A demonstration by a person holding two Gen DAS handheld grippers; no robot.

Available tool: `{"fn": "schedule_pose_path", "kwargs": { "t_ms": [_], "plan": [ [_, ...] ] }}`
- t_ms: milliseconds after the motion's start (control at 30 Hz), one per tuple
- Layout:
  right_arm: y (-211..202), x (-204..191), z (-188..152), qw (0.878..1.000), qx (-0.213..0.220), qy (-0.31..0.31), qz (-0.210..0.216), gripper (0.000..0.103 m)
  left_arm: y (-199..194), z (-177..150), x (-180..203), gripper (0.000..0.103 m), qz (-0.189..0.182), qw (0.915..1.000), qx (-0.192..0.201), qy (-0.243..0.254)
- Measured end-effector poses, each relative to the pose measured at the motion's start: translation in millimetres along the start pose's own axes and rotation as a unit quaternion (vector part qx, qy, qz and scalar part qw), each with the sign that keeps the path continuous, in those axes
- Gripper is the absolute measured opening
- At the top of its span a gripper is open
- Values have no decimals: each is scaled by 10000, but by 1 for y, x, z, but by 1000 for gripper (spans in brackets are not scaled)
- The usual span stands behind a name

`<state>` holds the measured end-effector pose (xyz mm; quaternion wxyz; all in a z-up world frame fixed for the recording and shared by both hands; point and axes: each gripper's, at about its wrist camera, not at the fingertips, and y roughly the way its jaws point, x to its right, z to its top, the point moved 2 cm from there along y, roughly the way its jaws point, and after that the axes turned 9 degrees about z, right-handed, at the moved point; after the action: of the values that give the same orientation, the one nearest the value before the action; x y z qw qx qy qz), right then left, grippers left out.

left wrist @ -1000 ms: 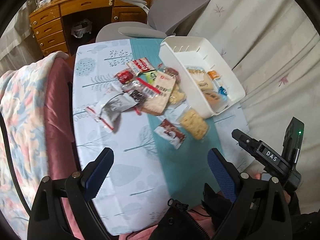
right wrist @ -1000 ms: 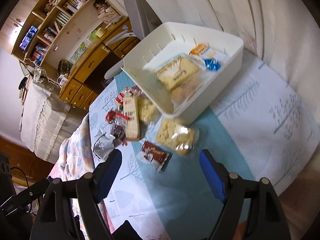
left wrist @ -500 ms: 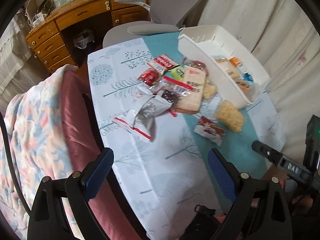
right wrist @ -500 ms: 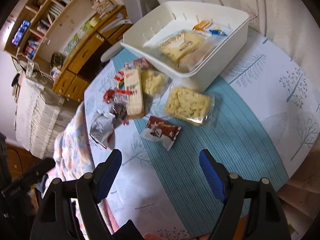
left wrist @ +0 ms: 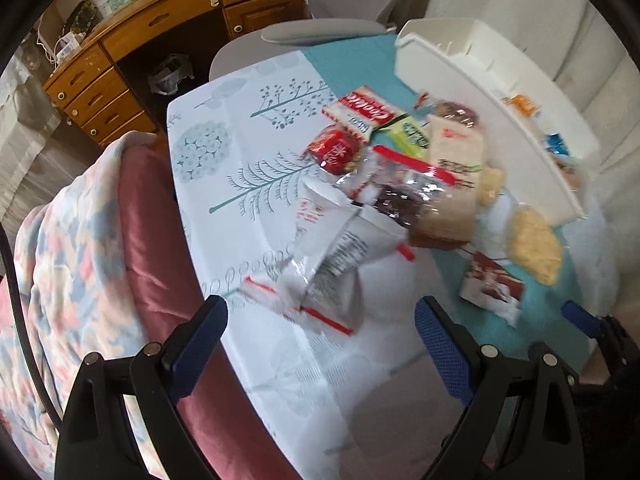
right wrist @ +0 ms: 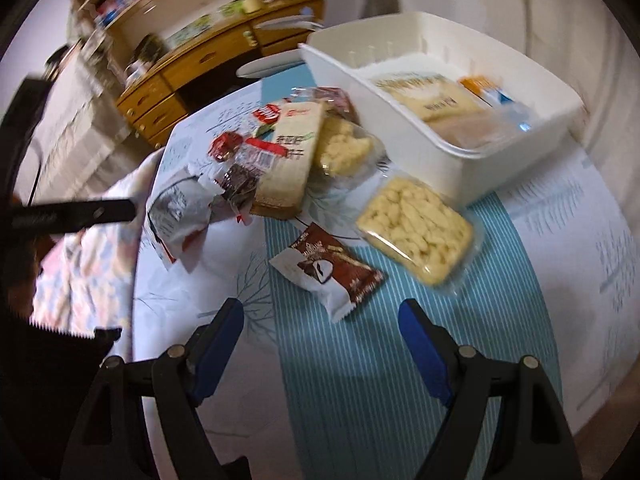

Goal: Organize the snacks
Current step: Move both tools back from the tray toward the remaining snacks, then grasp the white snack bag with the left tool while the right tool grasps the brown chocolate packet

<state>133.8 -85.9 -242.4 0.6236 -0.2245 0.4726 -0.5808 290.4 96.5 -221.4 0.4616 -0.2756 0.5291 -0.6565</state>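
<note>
Snacks (right wrist: 276, 160) are lying heaped on the table (right wrist: 400, 380) beside the white bin (right wrist: 520, 152) — I'm hovering both grippers, left gripper (left wrist: 320, 344) and right gripper (right wrist: 320, 336), jaws spread, empty — aiming squarely at the brown packet (right wrist: 328, 272), pinching its middle.

A bin (right wrist: 520, 160) stands at the desk's (right wrist: 560, 240) far right, packets (right wrist: 432, 104) inside. Left of it lies a snack pile (right wrist: 280, 152); nearer, a cracker pack (right wrist: 416, 228) right of a wafer (right wrist: 328, 272).

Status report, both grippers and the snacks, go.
Left gripper open, empty. Right gripper open, empty, above the brown packet. Snack pile on the table beside the white bin, a few packs inside. Nothing in the way.
</note>
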Motion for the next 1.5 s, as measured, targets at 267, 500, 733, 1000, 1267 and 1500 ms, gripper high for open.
{"fn": "schedule_pose_path", "kwargs": {
  "t_ms": [267, 500, 733, 1000, 1267, 1500],
  "plan": [
    [27, -8, 1, 9978, 156, -623, -190, 80, 52, 14, -2, 94, -55, 9999, -122, -80],
    [46, -2, 6, 9970, 103, -721, -245, 76, 77, 22, -1, 94, -70, 9996, -246, -104],
    [59, 0, 10, 9952, -2, -941, -283, 69, 96, 23, -4, 85, -123, 9986, -451, -240],
    [66, -3, 11, 9937, -263, -1080, -112, 50, 97, 23, -11, 62, -393, 9965, -489, -559],
    [68, -6, 12, 9943, -475, -953, 102, 44, 93, 5, -13, 55, -518, 9930, -654, -839],
    [64, -5, 11, 9945, -659, -803, 148, 38, 78, -19, -14, 54, -740, 9872, -901, -1088]
  ]
}}
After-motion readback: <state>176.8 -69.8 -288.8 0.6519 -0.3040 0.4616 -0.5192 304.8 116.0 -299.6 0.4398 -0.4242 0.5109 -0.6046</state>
